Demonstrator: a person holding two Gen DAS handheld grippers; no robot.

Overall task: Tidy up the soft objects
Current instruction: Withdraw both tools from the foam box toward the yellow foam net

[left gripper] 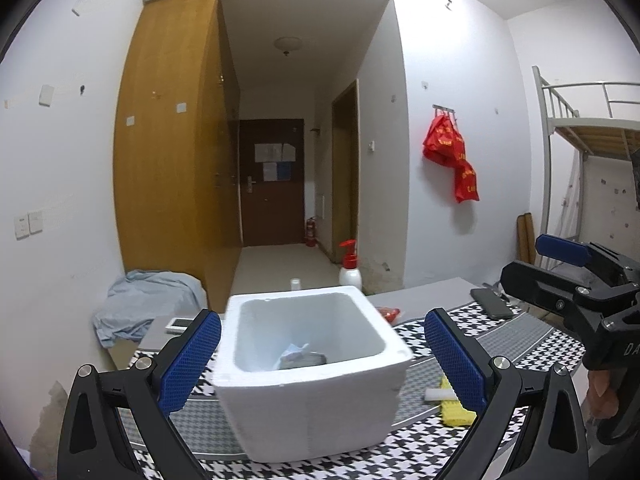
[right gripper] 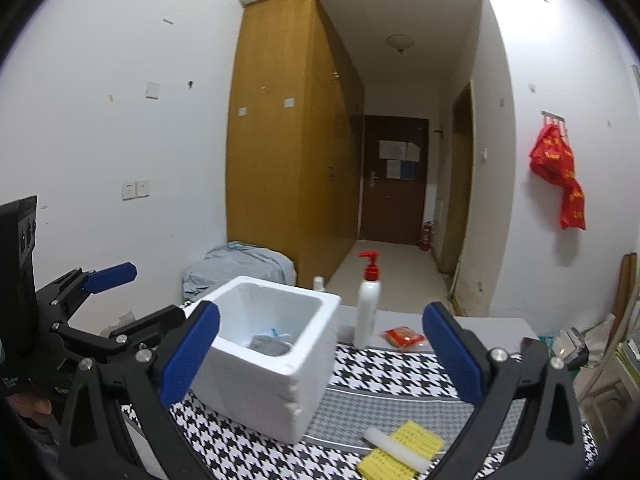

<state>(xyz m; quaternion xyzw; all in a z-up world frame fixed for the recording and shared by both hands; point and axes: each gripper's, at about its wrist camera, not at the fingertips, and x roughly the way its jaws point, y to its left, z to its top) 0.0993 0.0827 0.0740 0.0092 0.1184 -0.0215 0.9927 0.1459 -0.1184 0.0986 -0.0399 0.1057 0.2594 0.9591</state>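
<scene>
I am holding my left gripper (left gripper: 322, 360) spread wide, the foam box (left gripper: 308, 392) sitting between its fingers, untouched. My right gripper (right gripper: 320, 354) is gaping too, empty. A grey wad (right gripper: 270, 345) is lying inside the box, half hidden by its wall. The yellow sponge (right gripper: 400, 450), below the right fingers, is partly cut off.
</scene>
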